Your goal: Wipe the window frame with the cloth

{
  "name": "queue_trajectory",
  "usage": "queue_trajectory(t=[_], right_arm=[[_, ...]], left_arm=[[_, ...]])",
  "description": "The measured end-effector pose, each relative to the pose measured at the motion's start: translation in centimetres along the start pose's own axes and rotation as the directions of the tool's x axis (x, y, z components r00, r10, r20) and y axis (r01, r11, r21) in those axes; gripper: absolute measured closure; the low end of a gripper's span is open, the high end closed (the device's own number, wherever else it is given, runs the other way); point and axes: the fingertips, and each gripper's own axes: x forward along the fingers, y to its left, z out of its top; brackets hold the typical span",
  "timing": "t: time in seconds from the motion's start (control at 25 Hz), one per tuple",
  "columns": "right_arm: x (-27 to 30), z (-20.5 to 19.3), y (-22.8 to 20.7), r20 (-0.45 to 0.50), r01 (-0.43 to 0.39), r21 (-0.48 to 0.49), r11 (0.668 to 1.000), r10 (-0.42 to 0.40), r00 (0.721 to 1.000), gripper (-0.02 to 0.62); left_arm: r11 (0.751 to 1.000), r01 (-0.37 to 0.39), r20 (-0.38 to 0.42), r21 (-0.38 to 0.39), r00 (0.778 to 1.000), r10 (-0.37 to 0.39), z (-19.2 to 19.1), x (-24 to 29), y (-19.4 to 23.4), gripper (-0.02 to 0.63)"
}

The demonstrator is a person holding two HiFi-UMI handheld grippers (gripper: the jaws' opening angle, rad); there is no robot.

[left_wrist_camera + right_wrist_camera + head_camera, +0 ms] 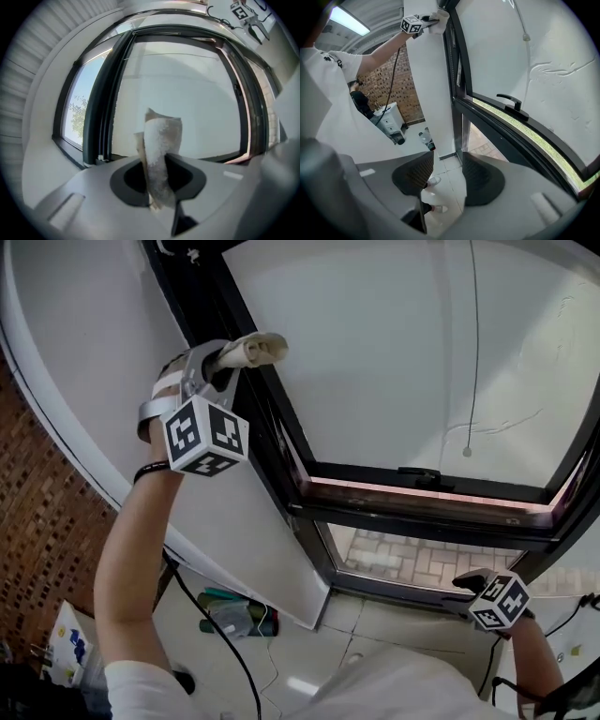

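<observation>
My left gripper (234, 357) is raised high and shut on a rolled beige cloth (253, 349), whose free end lies beside the black window frame's (270, 418) upright. In the left gripper view the cloth (159, 150) sticks up from between the jaws, in front of the frame (101, 108) and pale pane. My right gripper (469, 582) hangs low by the frame's bottom right, open with nothing between its fingers (447, 173). The right gripper view shows the left gripper (429, 19) with the cloth (439, 18) far above, against the frame (459, 84).
A black window handle (419, 474) sits on the horizontal bar. A cord with a small end knob (467, 452) hangs down the pane. White wall (94, 352) is to the left, brick wall (37, 521) beyond it. Bottles and a cloth (234, 617) lie on the tiled floor below.
</observation>
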Motion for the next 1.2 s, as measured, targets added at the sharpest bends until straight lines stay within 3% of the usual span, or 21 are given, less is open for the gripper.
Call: queue_trajectory(t=[0.4,0.64,0.84,1.2], right_arm=[[0.0,-1.5,0.9,-0.006,0.0,0.043,0.999,0.0,1.0,0.4],[0.0,-3.0,1.6,-0.028,0.013,0.099,0.995,-0.011,1.0,0.4],[0.1,-3.3,1.6,-0.042,0.033,0.12,0.992,-0.028,0.999,0.4],[0.1,-4.3,2.3,-0.071,0.057,0.174,0.983,-0.045,0.996,0.4]], left_arm=[[0.987,0.157,0.009,-0.016,0.988,-0.157,1.3,1.3,-21.8,0.508],[0.946,0.317,0.004,-0.064,0.948,-0.317,0.5,1.8,-34.4,0.508],[0.931,0.359,-0.014,-0.064,0.933,-0.361,-1.0,2.3,-40.3,0.509],[0.857,0.501,0.01,-0.118,0.864,-0.504,-1.7,1.8,-48.5,0.509]])
